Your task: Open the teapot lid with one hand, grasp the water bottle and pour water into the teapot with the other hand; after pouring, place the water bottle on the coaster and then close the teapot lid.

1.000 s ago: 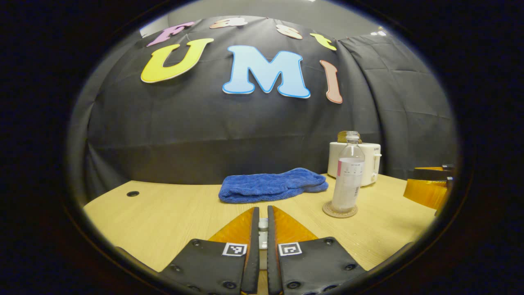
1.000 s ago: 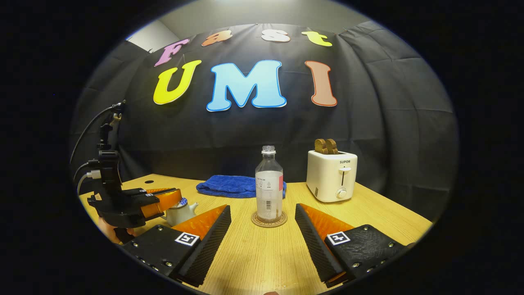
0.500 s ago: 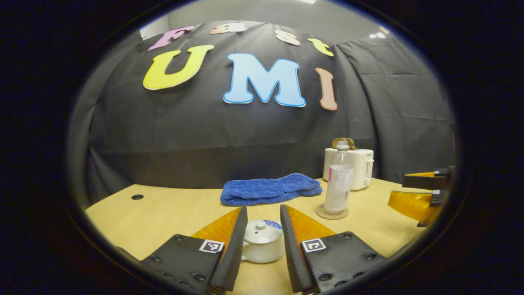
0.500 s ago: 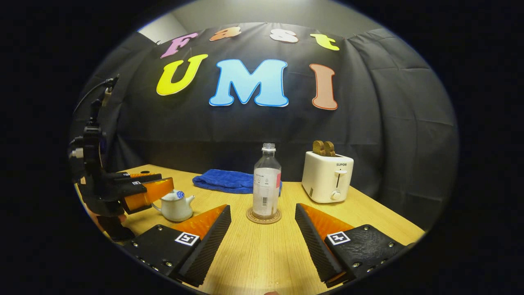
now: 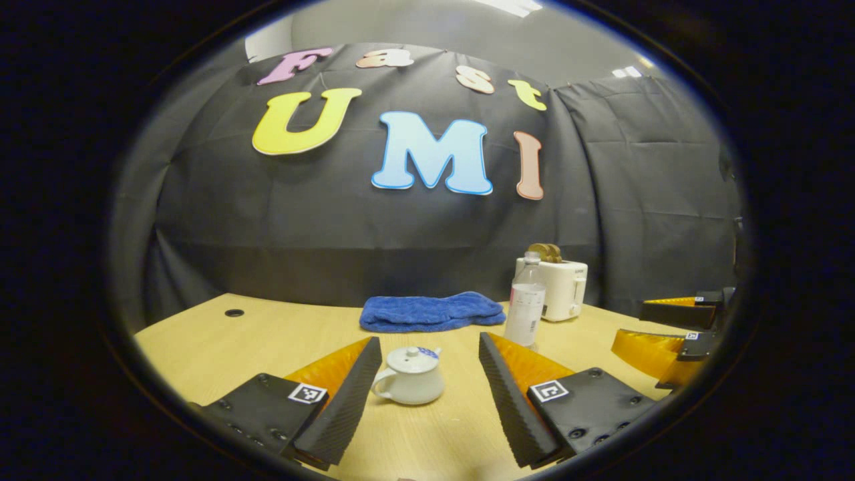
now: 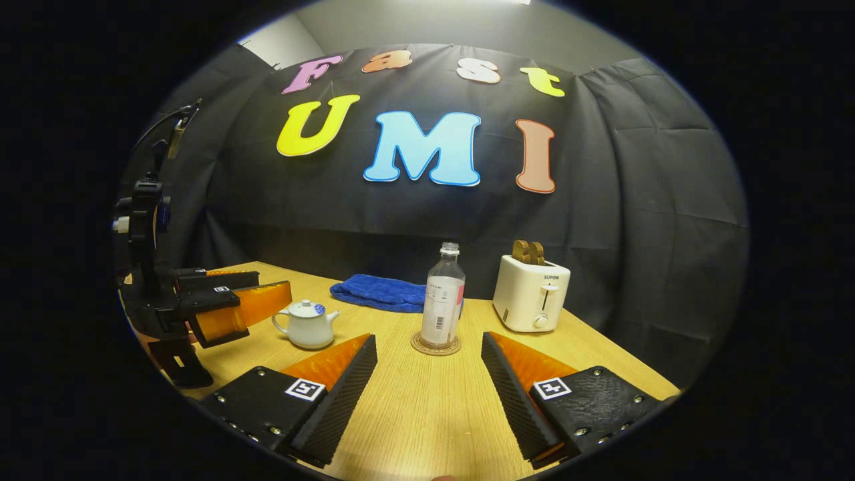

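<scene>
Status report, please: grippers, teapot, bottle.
Both hand-held grippers open: left, right. Teapot lidded, ungripped. Water bottle upright on coaster. No obstructions.

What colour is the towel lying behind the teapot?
Blue; the towel shows best in the left gripper view, behind the teapot.

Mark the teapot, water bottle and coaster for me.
teapot (image 5: 409,386): left gripper view, on its white body.
water bottle (image 6: 443,304): right gripper view, on its label.
coaster (image 6: 419,348): right gripper view, on its left rim.
</scene>
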Available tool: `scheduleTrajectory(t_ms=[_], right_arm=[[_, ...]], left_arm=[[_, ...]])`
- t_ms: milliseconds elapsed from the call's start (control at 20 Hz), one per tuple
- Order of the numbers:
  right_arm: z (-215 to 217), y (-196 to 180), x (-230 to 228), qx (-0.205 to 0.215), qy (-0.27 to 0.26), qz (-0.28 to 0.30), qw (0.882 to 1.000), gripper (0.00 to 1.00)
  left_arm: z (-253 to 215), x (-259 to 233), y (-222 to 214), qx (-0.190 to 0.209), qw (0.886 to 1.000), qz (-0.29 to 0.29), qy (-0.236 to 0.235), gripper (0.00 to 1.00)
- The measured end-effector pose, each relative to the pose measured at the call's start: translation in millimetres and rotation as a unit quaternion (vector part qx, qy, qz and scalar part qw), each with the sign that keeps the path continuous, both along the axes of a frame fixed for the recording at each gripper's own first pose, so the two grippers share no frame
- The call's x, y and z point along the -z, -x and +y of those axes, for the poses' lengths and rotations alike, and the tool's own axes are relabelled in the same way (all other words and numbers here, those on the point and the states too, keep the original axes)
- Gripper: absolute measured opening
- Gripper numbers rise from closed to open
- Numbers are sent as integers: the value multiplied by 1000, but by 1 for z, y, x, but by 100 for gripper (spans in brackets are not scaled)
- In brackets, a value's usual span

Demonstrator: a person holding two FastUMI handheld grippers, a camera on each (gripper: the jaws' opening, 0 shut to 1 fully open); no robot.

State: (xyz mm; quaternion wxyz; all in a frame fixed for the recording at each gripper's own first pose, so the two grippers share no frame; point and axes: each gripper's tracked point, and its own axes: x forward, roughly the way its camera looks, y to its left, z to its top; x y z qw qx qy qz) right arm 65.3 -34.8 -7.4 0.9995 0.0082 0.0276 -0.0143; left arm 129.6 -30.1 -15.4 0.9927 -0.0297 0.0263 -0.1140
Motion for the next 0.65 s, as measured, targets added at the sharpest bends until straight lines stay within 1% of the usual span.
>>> scheduleTrajectory(t_ms=[300,450,650], right_arm=[[6,28,-6,-11,5,-4,1000,98],[5,41,-7,-10,10,-6,1000,98],[2,58,0,-5,2,-3,1000,98]], left_arm=[[3,-3,43,-16,1000,-7,4,96],[4,-2,64,-21,1000,-8,-6,96],[7,-3,89,-33,999,-4,6,96]])
